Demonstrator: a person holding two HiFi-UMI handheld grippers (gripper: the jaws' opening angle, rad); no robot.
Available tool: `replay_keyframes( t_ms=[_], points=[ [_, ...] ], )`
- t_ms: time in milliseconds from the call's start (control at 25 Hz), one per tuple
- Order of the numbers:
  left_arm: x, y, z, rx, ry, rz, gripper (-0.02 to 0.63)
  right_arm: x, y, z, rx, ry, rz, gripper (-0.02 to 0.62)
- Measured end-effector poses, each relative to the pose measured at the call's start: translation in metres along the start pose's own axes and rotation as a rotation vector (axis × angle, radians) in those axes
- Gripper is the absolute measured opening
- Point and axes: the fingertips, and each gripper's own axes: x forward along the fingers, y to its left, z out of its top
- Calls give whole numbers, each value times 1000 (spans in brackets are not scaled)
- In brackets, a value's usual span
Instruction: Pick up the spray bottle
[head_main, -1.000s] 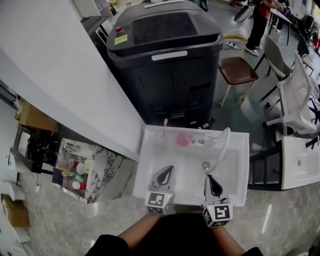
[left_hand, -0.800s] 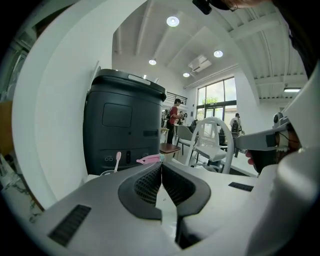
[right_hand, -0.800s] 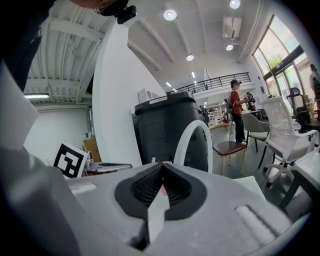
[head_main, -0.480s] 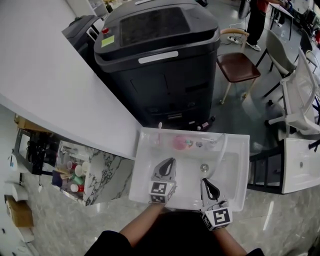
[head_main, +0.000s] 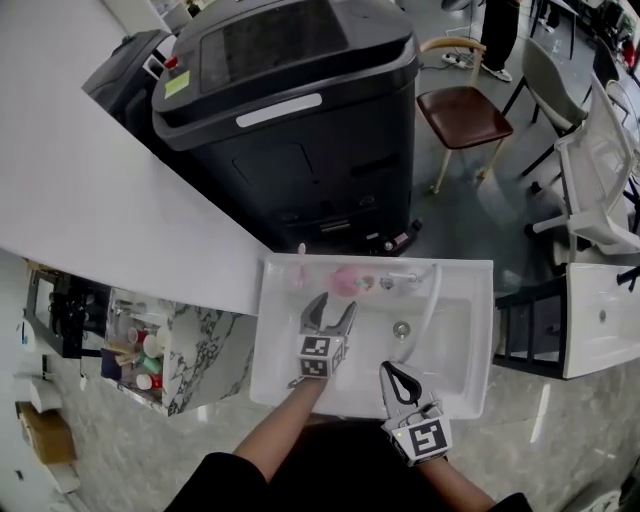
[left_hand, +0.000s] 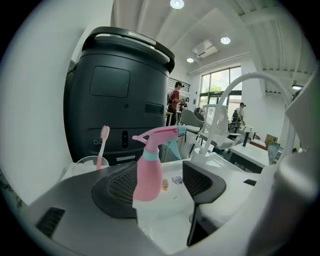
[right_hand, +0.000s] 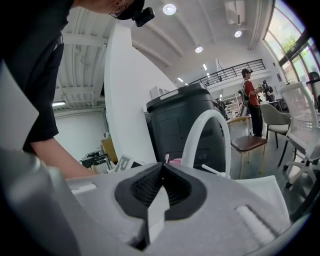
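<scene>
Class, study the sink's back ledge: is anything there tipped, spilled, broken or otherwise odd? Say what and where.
Nothing stands out. The pink spray bottle stands upright on the sink ledge, the toothbrush sits upright in its cup, and no spill shows.

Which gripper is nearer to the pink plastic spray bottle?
Left. The left gripper, jaws opening, sits just short of the pink plastic spray bottle; the right gripper, shut, hangs farther back.

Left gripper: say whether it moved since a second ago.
Yes. The left gripper went from the front rim of the sink toward the spray bottle at the back; jaws opening, nothing between them yet.
</scene>
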Motion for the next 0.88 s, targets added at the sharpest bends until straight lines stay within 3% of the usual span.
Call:
replay_keyframes(
  t_ms=[360,560,720,880],
  points=[
    [52,18,-16,-8,24,18,371,2,-1,-6,-11,17,-5,0],
    [64,22,-22,-11,23,-9,390,0,-2,-16,-2,40,-17,0],
    [79,19,-31,42,71,-13,397,1,-4,-18,13,40,-34,0],
    [87,25,-41,38,102,1,397,-2,-7,-19,17,51,-53,0]
  ],
)
